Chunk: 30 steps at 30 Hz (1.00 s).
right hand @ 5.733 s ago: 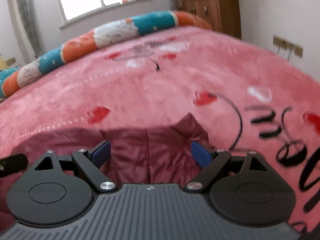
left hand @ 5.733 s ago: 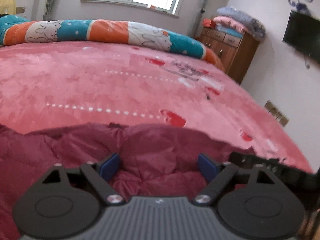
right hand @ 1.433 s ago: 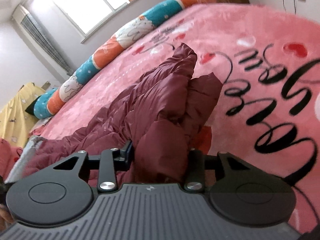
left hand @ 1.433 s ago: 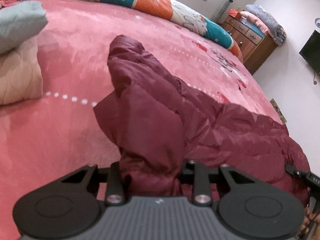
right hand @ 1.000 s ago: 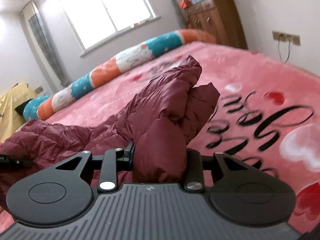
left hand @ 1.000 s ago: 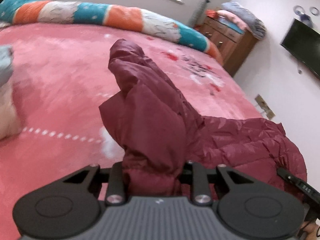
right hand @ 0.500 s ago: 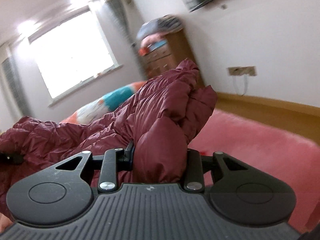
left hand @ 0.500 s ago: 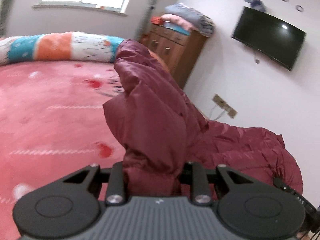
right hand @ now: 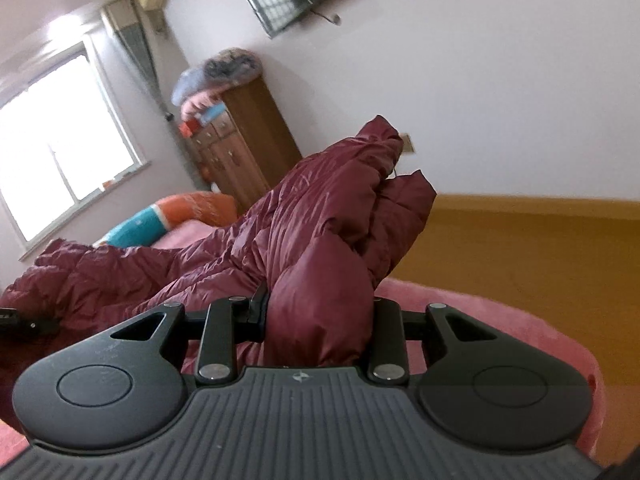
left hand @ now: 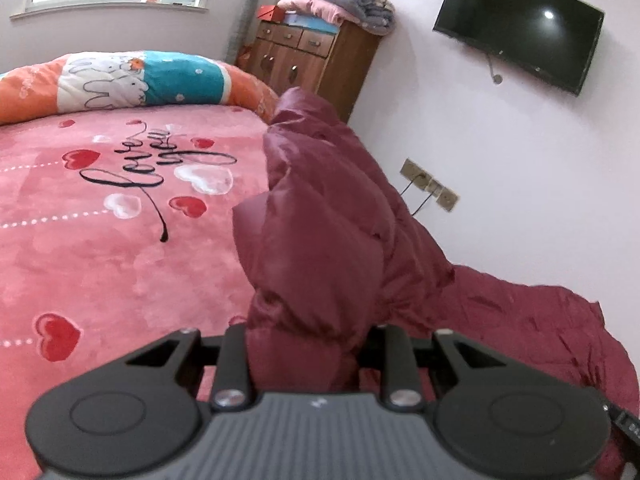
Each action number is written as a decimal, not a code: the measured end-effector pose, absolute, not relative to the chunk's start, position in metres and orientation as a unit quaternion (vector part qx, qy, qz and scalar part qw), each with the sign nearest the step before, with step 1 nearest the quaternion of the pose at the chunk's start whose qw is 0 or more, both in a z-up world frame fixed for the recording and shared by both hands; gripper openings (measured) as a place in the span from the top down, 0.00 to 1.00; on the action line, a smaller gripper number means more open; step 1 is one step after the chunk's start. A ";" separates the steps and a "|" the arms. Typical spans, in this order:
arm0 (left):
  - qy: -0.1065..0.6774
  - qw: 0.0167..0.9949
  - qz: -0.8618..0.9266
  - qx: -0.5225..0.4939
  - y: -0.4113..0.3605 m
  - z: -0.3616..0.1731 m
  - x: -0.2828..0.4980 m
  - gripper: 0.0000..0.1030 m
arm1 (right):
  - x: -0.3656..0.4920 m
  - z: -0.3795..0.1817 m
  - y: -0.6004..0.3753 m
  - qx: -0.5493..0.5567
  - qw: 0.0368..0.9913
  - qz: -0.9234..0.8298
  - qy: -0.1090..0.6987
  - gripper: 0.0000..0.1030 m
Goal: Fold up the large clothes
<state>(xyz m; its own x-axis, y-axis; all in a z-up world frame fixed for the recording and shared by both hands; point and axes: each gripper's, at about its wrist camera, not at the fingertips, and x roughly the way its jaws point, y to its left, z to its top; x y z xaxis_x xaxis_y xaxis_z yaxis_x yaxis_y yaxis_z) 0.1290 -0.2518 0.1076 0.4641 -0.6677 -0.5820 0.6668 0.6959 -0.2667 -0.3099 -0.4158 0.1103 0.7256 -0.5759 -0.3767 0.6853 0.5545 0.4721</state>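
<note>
Maroon jacket [left hand: 320, 240] in both grippers

In the left wrist view the jacket [left hand: 328, 240] rises up the frame's centre from the left gripper [left hand: 308, 344], trailing to the lower right. The bed [left hand: 100, 264] fills the left half, a bolster [left hand: 132, 80] along its upper edge. Upper centre stands a cabinet [left hand: 320, 60], blankets [left hand: 340, 4] on top; a TV [left hand: 520, 28] hangs upper right.

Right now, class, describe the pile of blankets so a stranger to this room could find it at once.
Find the bed with its pink cover, then the wooden cabinet past its far corner by the window. The blankets lie folded on top, pink under grey, the only bedding off the bed.
</note>
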 end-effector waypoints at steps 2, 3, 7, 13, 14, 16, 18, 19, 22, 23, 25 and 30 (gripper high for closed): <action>0.345 0.859 -0.377 0.010 -0.258 0.096 0.133 0.76 | -0.304 0.096 -0.430 0.314 0.873 -0.361 0.098 0.61; 0.347 0.861 -0.372 0.009 -0.259 0.091 0.136 0.76 | -0.301 0.090 -0.436 0.314 0.871 -0.364 0.101 0.61; 0.369 0.857 -0.360 -0.022 -0.247 0.074 0.152 0.75 | -0.287 0.077 -0.456 0.313 0.871 -0.362 0.108 0.61; 0.376 0.861 -0.342 -0.021 -0.244 0.056 0.160 0.71 | -0.275 0.081 -0.443 0.288 0.880 -0.359 0.122 0.61; 0.382 0.859 -0.339 -0.021 -0.244 0.051 0.162 0.70 | -0.275 0.080 -0.442 0.285 0.879 -0.361 0.126 0.61; 0.388 0.860 -0.332 -0.014 -0.244 0.043 0.163 0.61 | -0.272 0.076 -0.445 0.279 0.875 -0.369 0.142 0.57; 0.391 0.859 -0.330 -0.011 -0.243 0.037 0.163 0.54 | -0.263 0.071 -0.441 0.278 0.870 -0.376 0.157 0.49; 0.393 0.859 -0.328 -0.013 -0.242 0.036 0.162 0.49 | -0.263 0.067 -0.444 0.278 0.867 -0.381 0.163 0.43; 0.400 0.854 -0.331 -0.028 -0.236 0.036 0.162 0.41 | -0.264 0.065 -0.445 0.283 0.858 -0.394 0.167 0.23; 0.400 0.856 -0.327 -0.024 -0.233 0.037 0.162 0.36 | -0.265 0.064 -0.447 0.283 0.856 -0.399 0.168 0.17; 0.392 0.860 -0.325 -0.024 -0.224 0.041 0.163 0.26 | -0.264 0.066 -0.449 0.285 0.850 -0.412 0.164 0.03; 0.377 0.867 -0.322 -0.053 -0.187 0.052 0.155 0.19 | -0.269 0.073 -0.436 0.294 0.838 -0.433 0.153 0.03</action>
